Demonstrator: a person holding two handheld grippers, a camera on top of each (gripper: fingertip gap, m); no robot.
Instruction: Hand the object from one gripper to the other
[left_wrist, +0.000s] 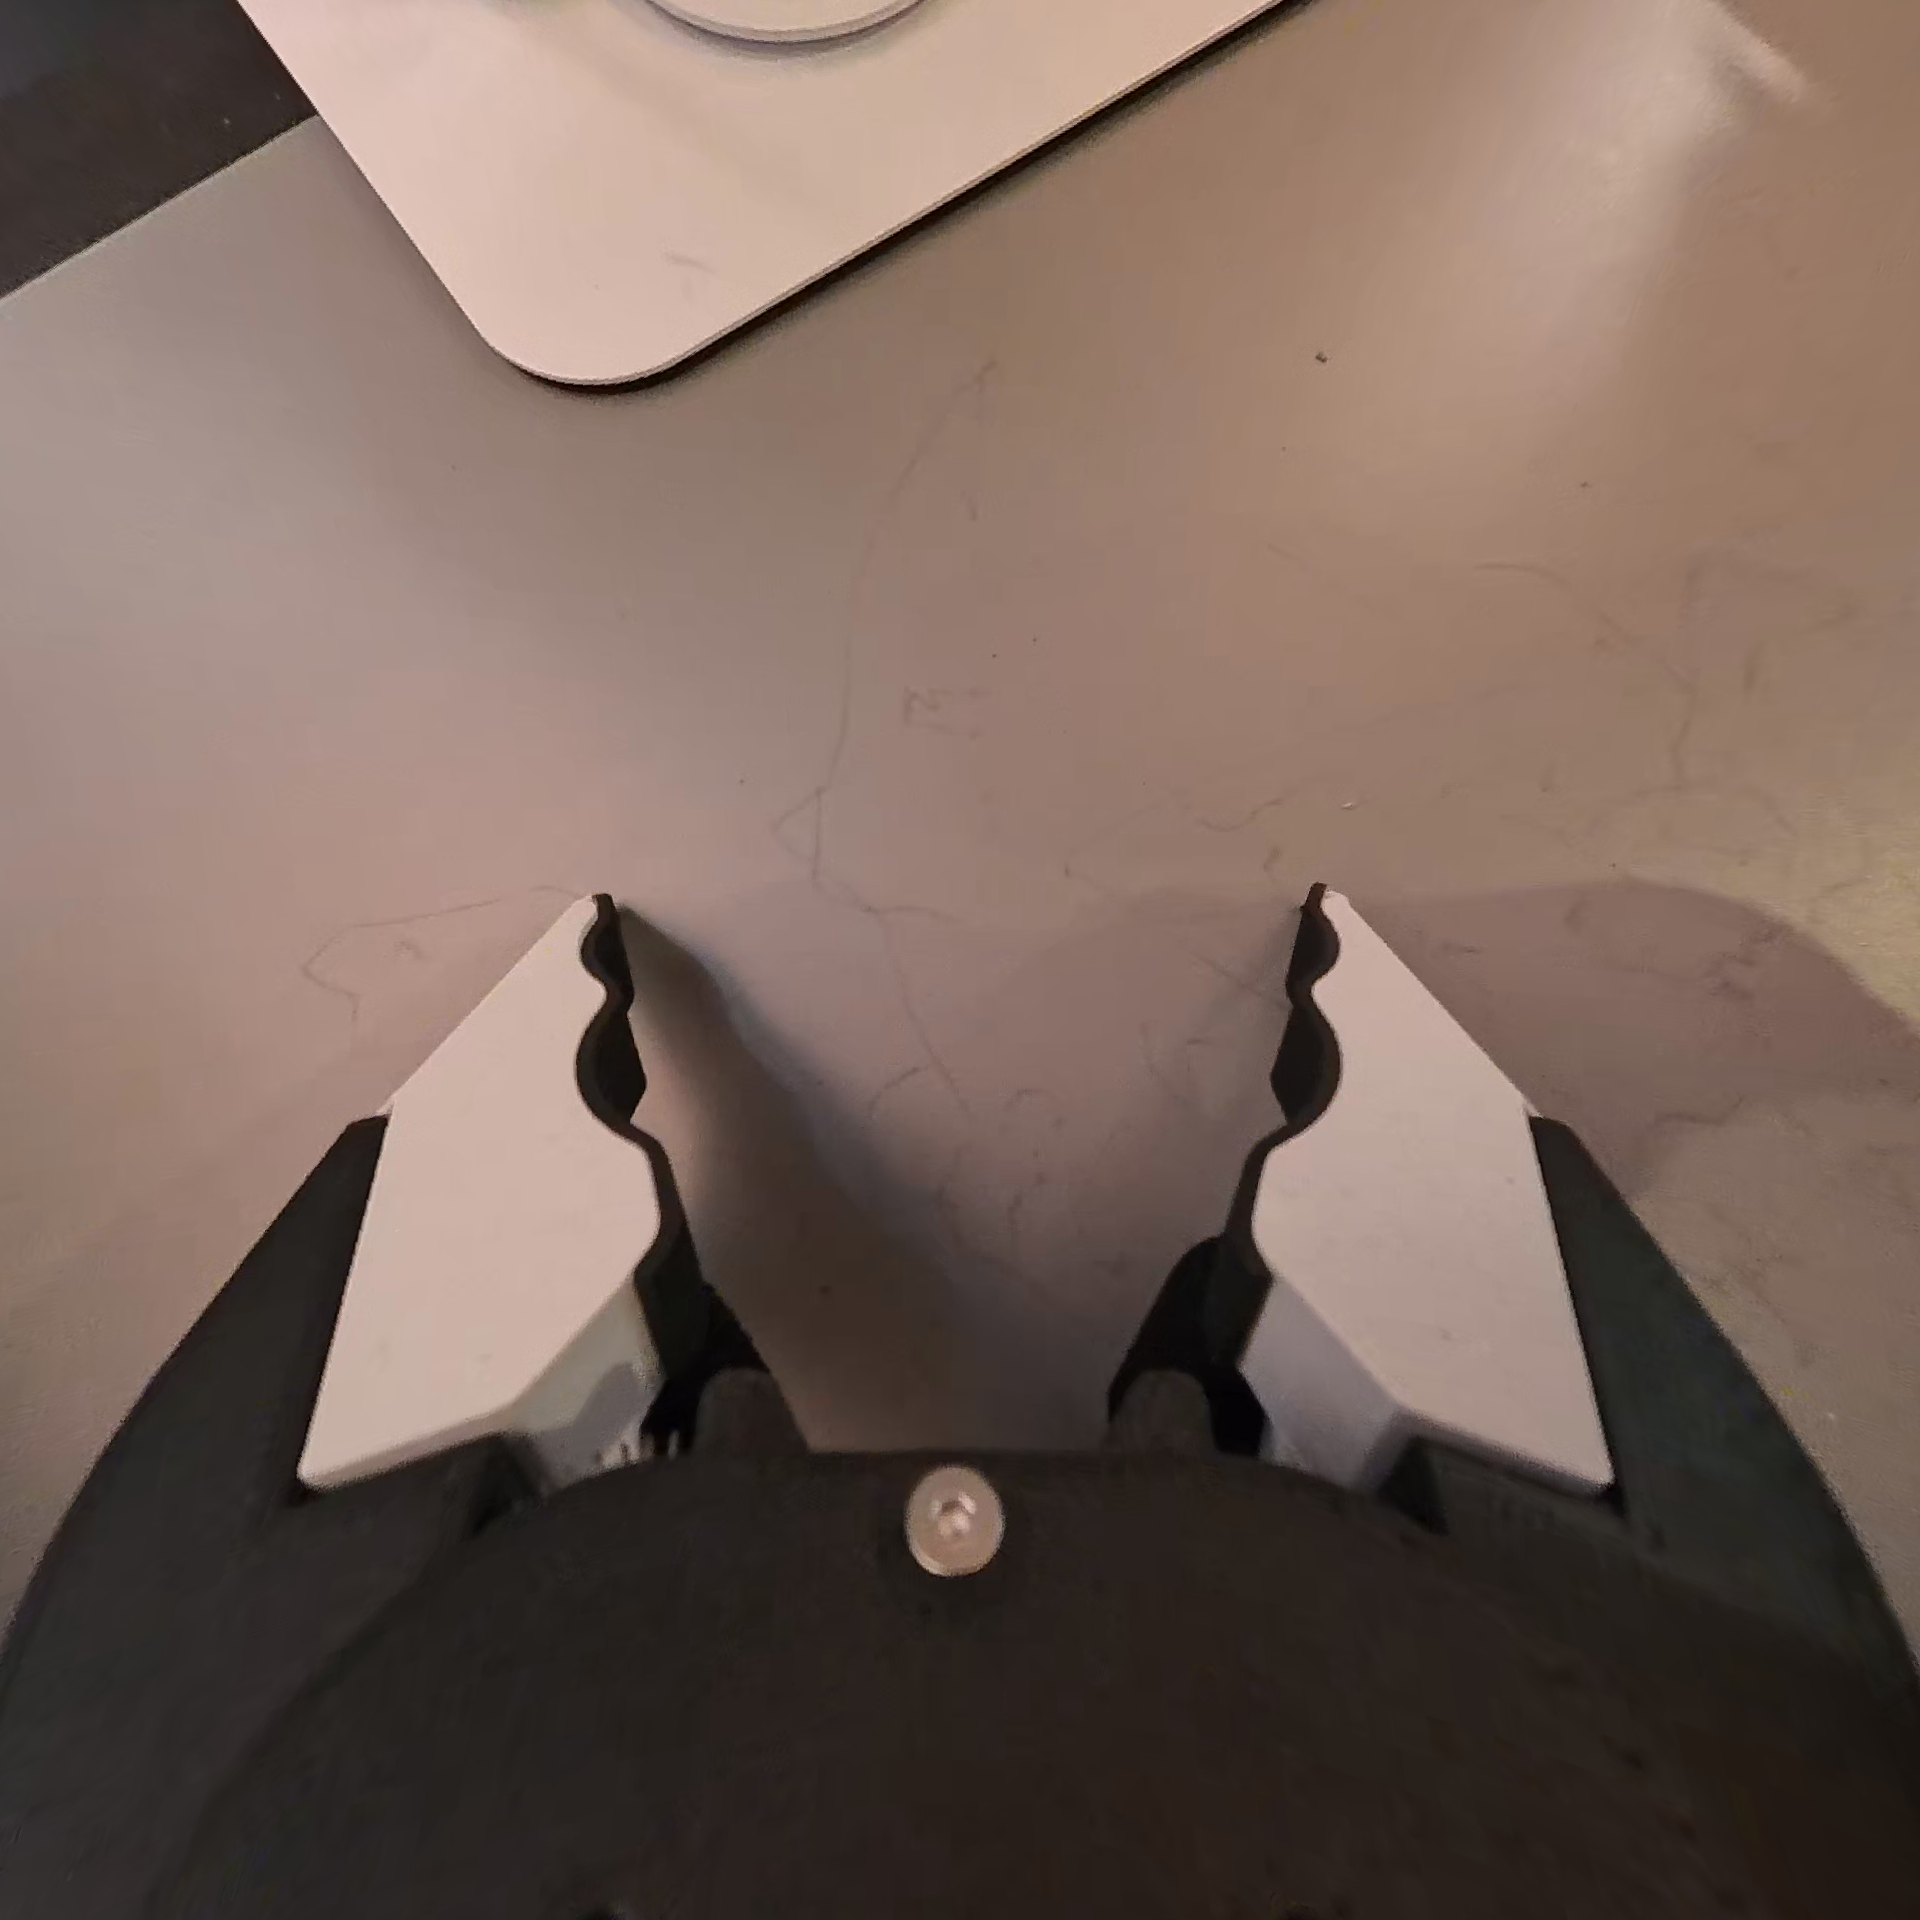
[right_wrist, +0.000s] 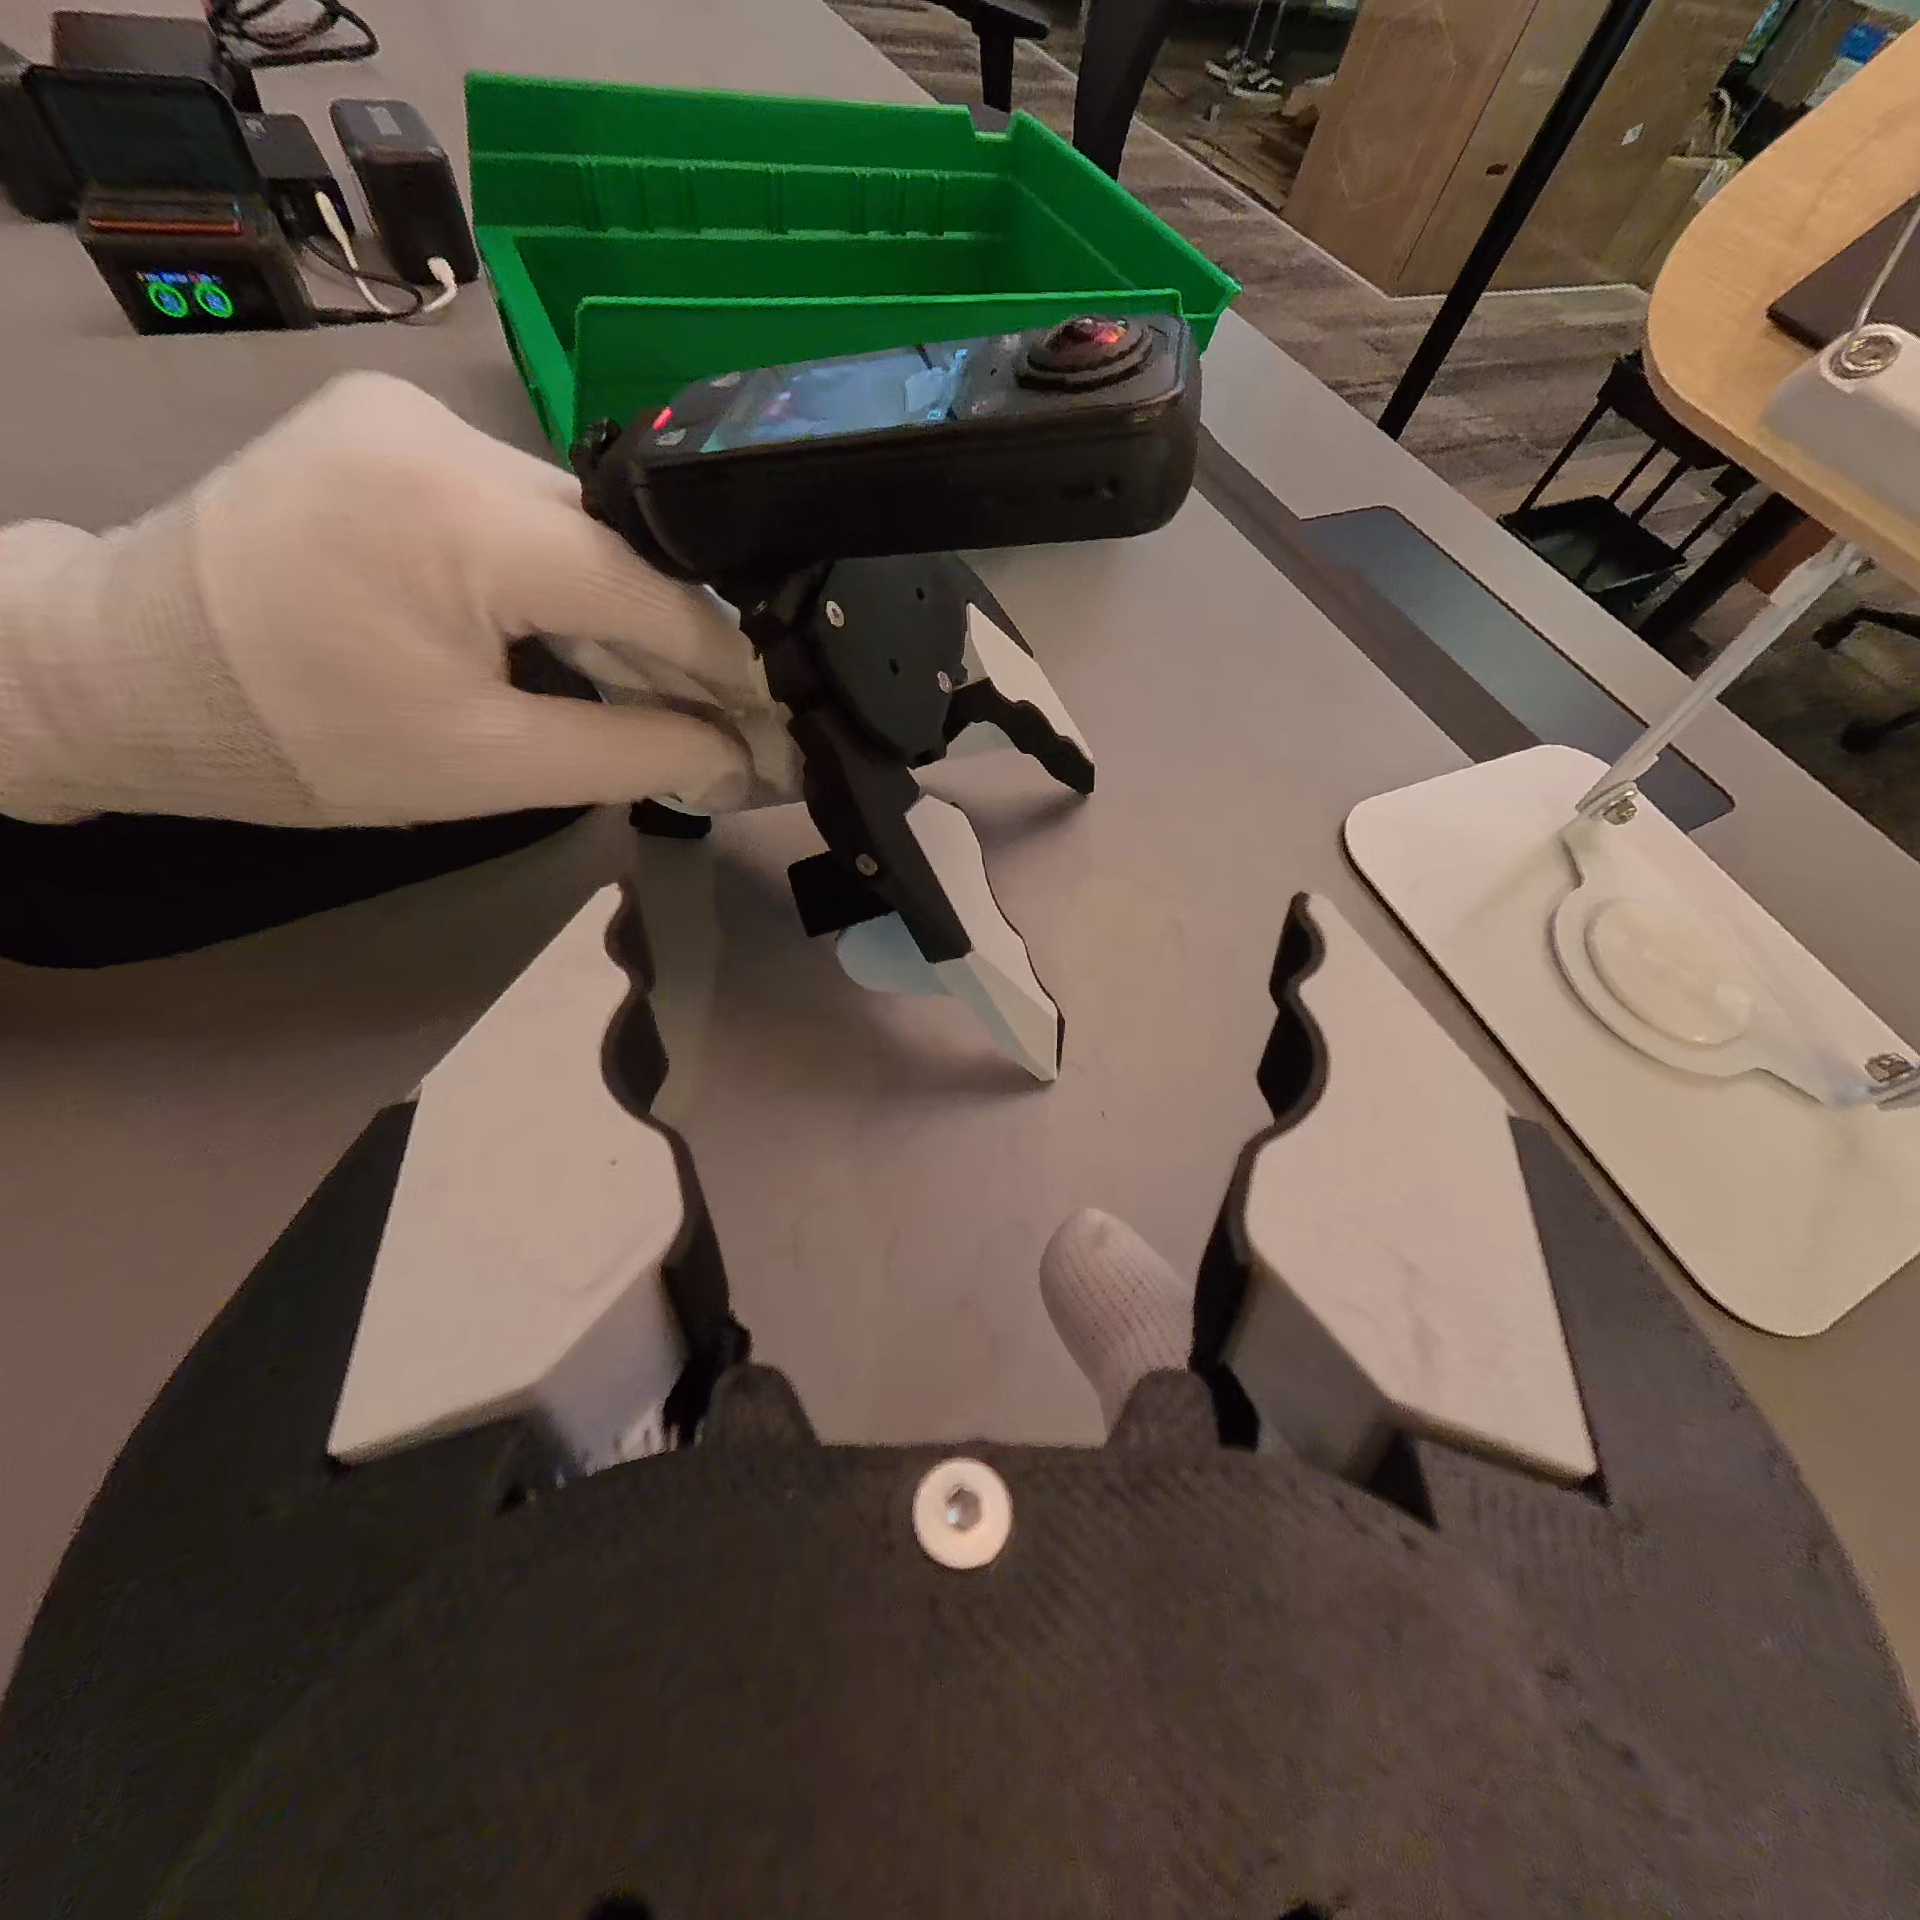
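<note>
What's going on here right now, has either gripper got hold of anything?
No. A person in white gloves holds both grippers over the grey table, and both are open and empty. The left gripper points down at bare tabletop near the white stand base. From the right gripper, the left one sits just ahead, gripped by a gloved hand, with a green bin behind it. No object to hand over is visible.

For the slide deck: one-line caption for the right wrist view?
Right claw open over the grey table; gloved hand points the open left claw down, green bin behind.
</note>
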